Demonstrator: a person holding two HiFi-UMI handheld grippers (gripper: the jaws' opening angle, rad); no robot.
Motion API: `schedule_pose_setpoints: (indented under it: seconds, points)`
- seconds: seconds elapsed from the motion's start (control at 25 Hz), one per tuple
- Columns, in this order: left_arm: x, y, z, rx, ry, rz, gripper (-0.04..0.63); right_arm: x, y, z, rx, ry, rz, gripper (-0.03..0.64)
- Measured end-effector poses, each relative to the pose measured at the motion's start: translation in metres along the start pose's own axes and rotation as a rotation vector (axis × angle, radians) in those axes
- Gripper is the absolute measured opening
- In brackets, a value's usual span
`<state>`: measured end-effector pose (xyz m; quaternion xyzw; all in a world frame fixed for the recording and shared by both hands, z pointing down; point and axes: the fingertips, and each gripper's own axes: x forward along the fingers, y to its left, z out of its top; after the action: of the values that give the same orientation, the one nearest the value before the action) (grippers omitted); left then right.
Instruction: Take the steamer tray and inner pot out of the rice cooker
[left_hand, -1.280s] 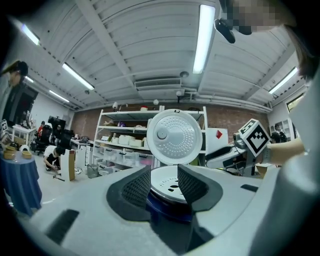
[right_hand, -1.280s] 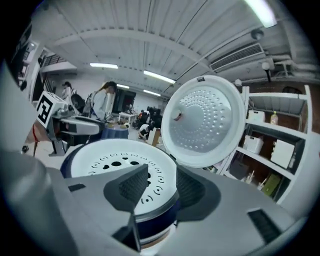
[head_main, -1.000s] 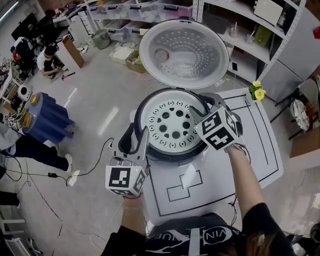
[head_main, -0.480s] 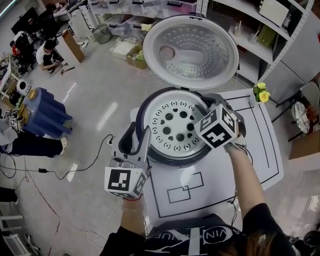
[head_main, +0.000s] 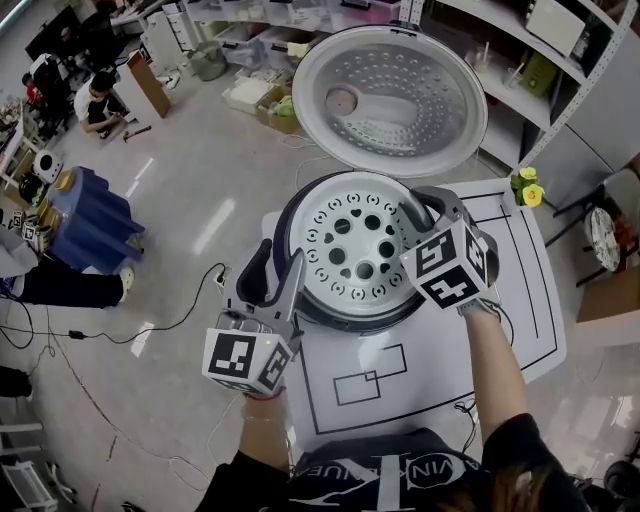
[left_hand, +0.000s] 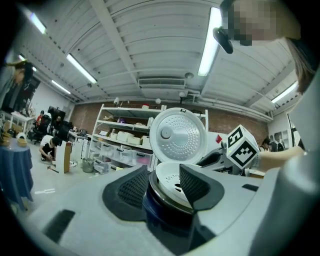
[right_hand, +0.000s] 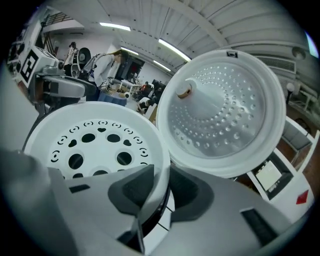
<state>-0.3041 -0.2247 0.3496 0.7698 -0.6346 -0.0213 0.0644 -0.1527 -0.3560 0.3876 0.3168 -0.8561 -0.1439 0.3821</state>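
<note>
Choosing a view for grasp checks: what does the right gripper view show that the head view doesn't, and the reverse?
Right gripper view only: the tray's rim standing between the right gripper's jaws, which are closing. Head view only: the yellow flowers, the cable on the floor, the person's right arm. Both: the tray, the open lid and the right gripper.

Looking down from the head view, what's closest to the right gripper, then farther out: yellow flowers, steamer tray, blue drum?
1. Steamer tray: its rim sits between the right gripper's closing jaws.
2. Yellow flowers: a little off to its right.
3. Blue drum: far left, on the floor.
</note>
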Motion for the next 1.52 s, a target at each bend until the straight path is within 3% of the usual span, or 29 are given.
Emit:
schedule_pose_setpoints:
  seconds: [0.12,0.52,0.76,0.96,1.2,1.52]
  points:
    - [0.001,-0.002,0.002,-0.026,0.005,-0.018,0.184,-0.012,-0.006,0.009,0.01,-0.073,-0.039,0.091]
    - [0.008,-0.015,0.003,0.012,0.124,-0.093,0.187,-0.054,-0.019,0.034,0.103,-0.285,-0.144,0.074]
    - [0.015,-0.02,0.002,0.047,0.158,-0.058,0.133,-0.065,-0.027,0.034,0.198,-0.363,-0.145,0.067]
    - [0.001,-0.018,0.006,0.018,0.088,-0.01,0.109,-0.083,-0.02,0.041,0.299,-0.49,-0.145,0.056]
    - [-0.01,-0.034,0.026,0.015,-0.034,0.02,0.089,-0.111,-0.024,0.04,0.342,-0.608,-0.168,0.052]
    - [-0.024,-0.054,0.056,0.012,-0.086,-0.03,0.083,-0.152,-0.031,0.049,0.343,-0.622,-0.224,0.052]
